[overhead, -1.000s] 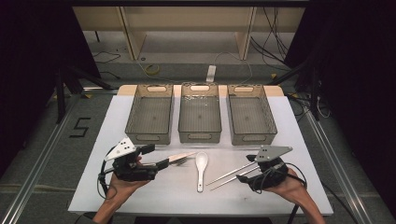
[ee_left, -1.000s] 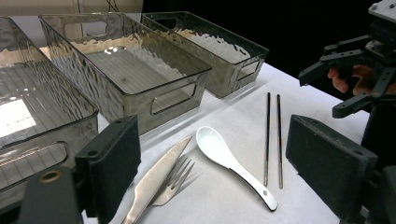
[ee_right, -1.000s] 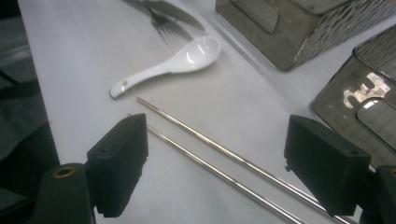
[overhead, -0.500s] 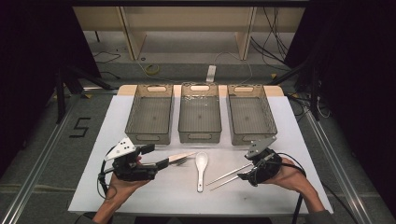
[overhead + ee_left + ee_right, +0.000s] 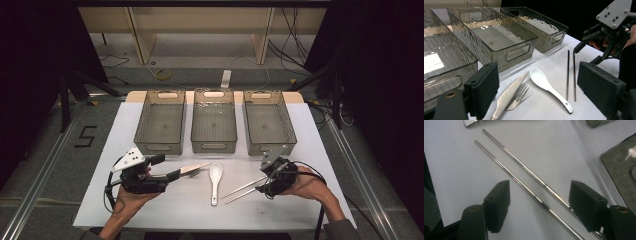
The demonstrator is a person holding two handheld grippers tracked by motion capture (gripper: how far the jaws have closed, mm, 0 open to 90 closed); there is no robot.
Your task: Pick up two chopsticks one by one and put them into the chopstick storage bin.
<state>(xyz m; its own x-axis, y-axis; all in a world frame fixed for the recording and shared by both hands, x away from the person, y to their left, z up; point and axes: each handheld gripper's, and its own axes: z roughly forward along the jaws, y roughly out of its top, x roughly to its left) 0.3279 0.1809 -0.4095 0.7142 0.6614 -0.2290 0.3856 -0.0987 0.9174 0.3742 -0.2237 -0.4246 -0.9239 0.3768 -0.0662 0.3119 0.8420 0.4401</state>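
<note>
Right gripper (image 5: pixel 539 207) is straddling the 2 metal chopsticks (image 5: pixel 524 177) on the white table (image 5: pixel 165 210), jaws just closing but not yet pinching them; their long axis is crossing the gap diagonally. Left gripper (image 5: pixel 536 95) is idling open beside the knife (image 5: pixel 507 96).

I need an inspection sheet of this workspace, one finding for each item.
Surface: white table, flat, bare at the front edge.
Job's things: two metal chopsticks lying side by side, between the right gripper's jaws; pads not yet pressing them.
Clutter: white spoon, knife and fork touching; three grey bins in a row, all seem empty.
Grippers: right gripper has just been closing, chopsticks between the jaws. Left gripper open, by the knife.
Cables: one trails from each gripper; more cables on the floor behind.
Surroundings: dark curtains, floor mark "5", wooden frame behind.
</note>
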